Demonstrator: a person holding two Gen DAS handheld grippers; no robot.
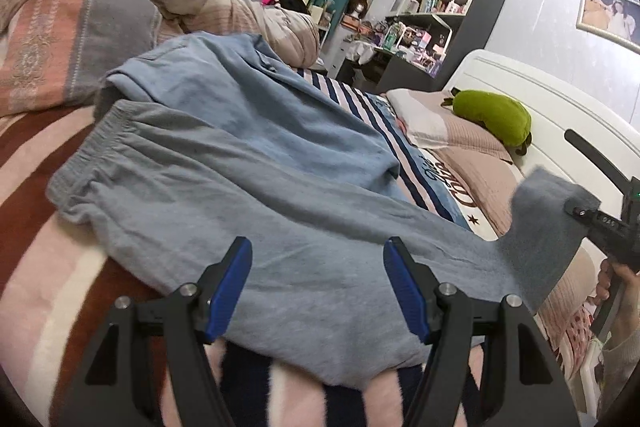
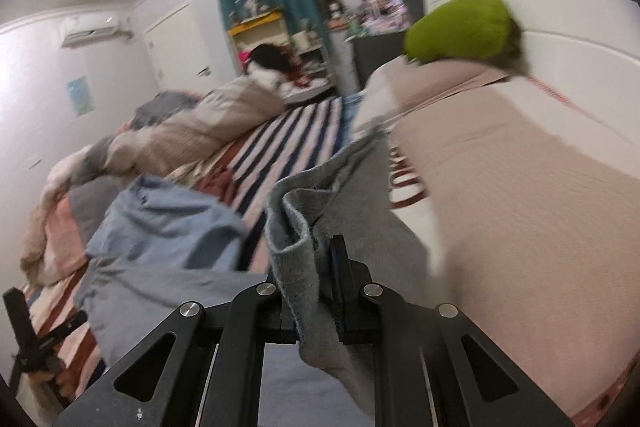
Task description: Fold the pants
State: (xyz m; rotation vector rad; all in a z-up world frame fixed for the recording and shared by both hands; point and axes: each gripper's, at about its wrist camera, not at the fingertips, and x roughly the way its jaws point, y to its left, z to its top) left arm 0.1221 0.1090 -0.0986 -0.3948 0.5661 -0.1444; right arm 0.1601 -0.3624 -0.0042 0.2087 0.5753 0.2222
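Pulling too hard, the right gripper [image 2: 320, 267], its jaws shut tight on the pants [image 1: 240, 195] cuff, may drag them off the bed [image 1: 36, 267] while the left gripper [image 1: 318, 287] jaws hang open, holding nothing.

Each tool is matte black, with angular linkage arms, triangular cut-outs and silver round pivot screws; the left tool [image 1: 318, 291] has ribbed blue pads [image 1: 230, 291]. A grey sleeve [image 1: 624, 355] shows.
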